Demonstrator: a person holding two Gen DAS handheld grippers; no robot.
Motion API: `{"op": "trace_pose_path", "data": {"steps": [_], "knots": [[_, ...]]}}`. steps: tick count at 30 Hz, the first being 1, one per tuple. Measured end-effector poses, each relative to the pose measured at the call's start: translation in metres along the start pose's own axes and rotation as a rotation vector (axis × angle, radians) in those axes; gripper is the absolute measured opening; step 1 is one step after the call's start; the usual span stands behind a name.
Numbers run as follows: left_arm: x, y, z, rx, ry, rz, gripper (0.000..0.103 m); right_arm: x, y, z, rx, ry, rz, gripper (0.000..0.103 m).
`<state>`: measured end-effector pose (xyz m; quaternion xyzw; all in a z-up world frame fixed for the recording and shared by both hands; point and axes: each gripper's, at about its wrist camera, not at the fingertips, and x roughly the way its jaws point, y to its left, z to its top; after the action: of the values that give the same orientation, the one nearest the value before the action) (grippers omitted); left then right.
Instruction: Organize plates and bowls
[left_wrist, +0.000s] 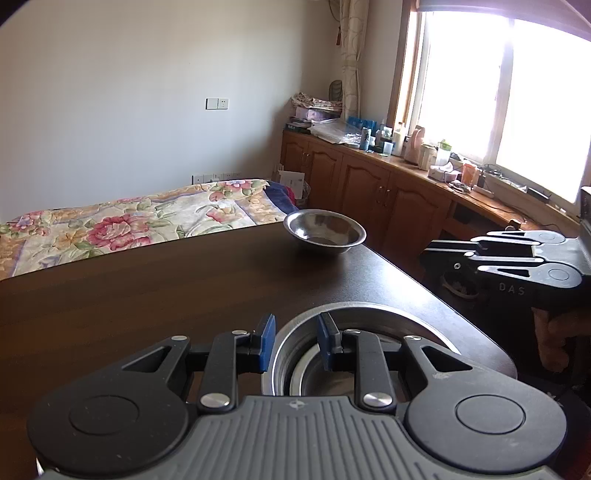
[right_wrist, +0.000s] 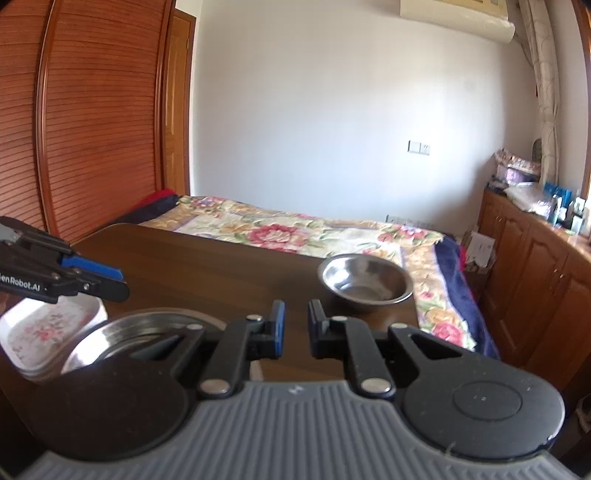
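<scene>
Fingers: left gripper (left_wrist: 295, 341) narrowly parted astride near bowl (left_wrist: 369, 321) rim; right gripper (right_wrist: 295, 326) parted, empty.
Far bowl (right_wrist: 365, 282): steel, light, stiff, slippery; pinch rim at tabletop (left_wrist: 147, 288) far edge.

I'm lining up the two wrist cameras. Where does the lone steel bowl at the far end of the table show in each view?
Left wrist: the lone steel bowl sits right of centre, at the table's far right corner.
Right wrist: it is right of centre, just beyond the right tongs.
Shared landmark: the floral bedspread behind the table.
</scene>
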<state>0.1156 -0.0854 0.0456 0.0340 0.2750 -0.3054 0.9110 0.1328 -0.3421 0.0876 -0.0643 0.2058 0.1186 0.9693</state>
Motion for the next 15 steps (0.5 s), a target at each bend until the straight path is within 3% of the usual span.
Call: {"op": "trace_pose_path", "data": {"steps": [15], "knots": [[0.036,-0.007,0.036,0.043,0.003,0.015,0.027,0.016,-0.038,0.006,0.03,-0.03,-0.059,0.015]]}}
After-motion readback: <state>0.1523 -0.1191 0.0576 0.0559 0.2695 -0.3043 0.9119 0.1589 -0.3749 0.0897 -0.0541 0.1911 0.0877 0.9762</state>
